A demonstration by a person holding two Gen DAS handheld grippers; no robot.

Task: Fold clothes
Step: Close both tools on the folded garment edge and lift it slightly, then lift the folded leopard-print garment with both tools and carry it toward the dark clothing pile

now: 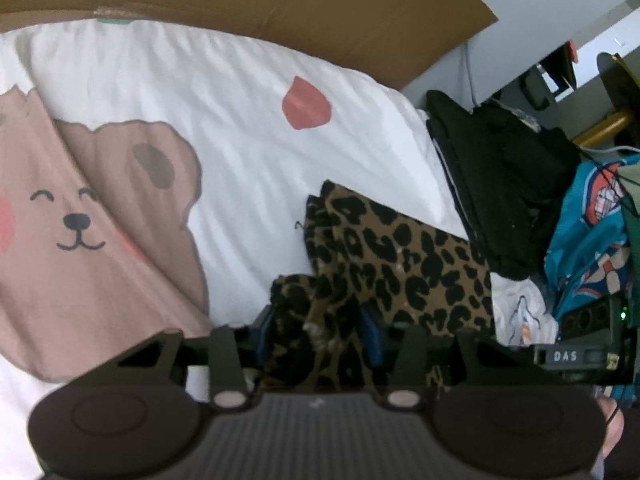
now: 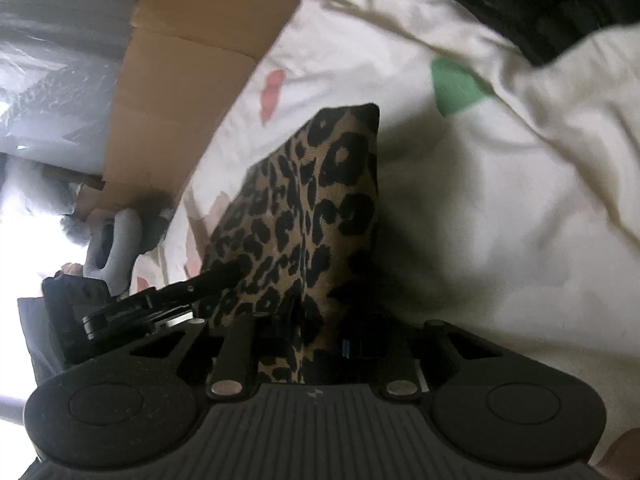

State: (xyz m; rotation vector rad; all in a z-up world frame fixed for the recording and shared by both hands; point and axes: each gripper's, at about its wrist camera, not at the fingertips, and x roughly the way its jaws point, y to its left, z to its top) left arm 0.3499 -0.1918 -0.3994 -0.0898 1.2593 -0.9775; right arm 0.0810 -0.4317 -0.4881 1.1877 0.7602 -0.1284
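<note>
Our left tool (image 1: pixel 320 332) clamps a bunched edge of the leopard-print garment (image 1: pixel 404 256), which lies partly folded on the bear-print bedsheet (image 1: pixel 240 120). Our right tool (image 2: pixel 316 340) grips another part, lifted above the bed.

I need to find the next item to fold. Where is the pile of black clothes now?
In the left wrist view, the pile of black clothes sits at the right edge of the white bedsheet, just beyond the leopard-print cloth and left of a blue patterned fabric.
</note>
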